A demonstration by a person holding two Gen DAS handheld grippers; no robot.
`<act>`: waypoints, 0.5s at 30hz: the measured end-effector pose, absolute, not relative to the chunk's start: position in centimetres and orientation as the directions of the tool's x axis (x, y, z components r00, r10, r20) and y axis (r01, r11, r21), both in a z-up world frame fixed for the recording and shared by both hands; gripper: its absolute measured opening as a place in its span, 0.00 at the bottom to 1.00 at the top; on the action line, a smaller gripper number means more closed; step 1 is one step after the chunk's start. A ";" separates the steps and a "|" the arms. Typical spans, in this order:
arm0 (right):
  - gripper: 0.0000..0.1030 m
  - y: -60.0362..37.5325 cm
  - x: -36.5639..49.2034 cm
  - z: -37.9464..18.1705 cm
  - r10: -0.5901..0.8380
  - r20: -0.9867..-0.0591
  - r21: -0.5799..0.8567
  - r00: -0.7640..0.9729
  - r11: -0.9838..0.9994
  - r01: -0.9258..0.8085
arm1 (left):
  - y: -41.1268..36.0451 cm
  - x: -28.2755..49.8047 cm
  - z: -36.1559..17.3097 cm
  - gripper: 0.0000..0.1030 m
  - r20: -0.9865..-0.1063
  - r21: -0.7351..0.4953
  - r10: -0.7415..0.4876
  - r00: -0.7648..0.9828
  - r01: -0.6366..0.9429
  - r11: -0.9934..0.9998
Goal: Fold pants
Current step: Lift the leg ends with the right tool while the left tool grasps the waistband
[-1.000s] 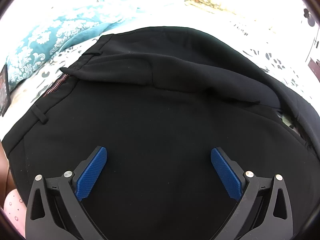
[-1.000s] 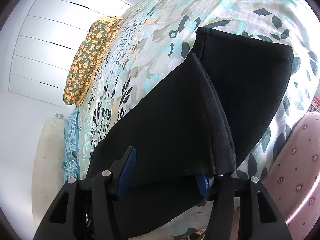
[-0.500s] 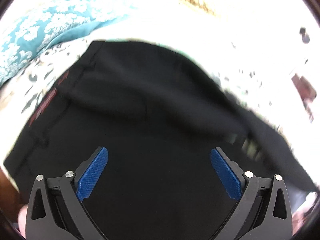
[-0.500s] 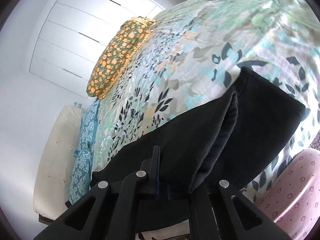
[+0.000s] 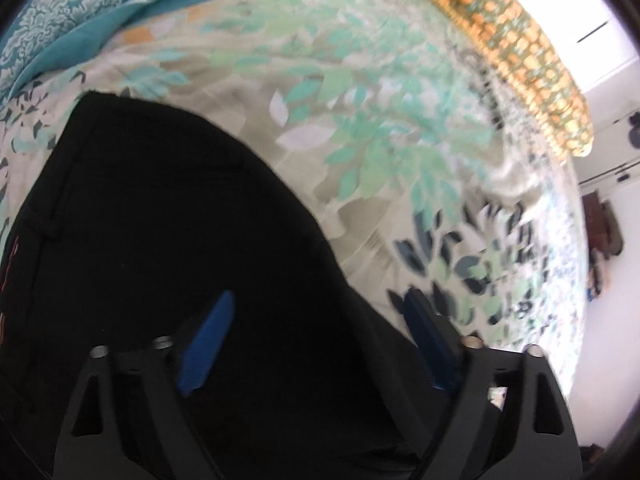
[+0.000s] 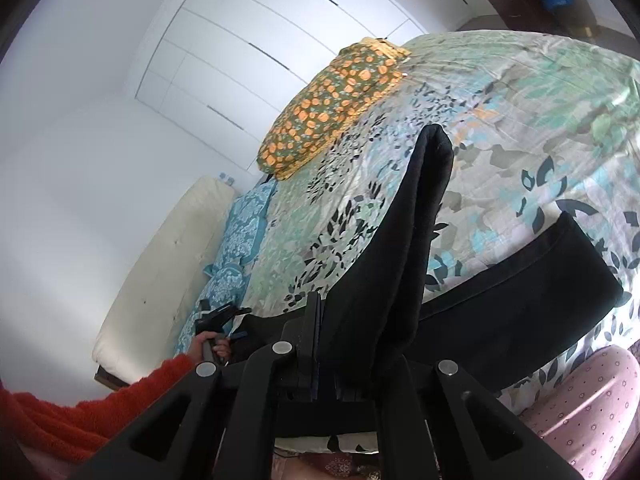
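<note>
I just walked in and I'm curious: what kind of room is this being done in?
Most likely a bedroom. Black pants lie on a bed with a leafy cover, an orange-patterned pillow sits at its far end, and white wardrobe doors line the wall.

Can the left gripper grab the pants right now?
Probably yes. The left gripper is open, and the pants lie flat on the bed right under its fingers with nothing between. The right gripper holds a lifted leg farther along, not blocking it.
</note>
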State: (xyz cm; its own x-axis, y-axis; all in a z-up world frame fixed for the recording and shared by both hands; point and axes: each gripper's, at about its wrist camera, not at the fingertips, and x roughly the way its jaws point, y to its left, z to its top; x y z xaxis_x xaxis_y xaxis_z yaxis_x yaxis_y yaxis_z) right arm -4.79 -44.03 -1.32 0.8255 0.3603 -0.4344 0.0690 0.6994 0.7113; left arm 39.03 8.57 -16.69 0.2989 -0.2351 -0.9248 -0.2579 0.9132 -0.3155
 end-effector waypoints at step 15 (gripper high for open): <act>0.05 -51.5 2.5 -1.6 0.309 -0.463 0.709 0.831 0.692 0.138 | 14.4 24.0 -1.2 0.04 -0.687 -0.504 -0.316 0.655 -0.116 0.856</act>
State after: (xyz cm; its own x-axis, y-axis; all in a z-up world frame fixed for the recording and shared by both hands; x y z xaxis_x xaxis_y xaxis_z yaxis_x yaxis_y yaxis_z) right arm 2.46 -51.53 -1.58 0.8305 0.3093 -0.4632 0.1379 0.6916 0.7090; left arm 24.00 14.43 -1.19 0.6547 -0.3159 -0.6867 -0.1163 0.8555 -0.5045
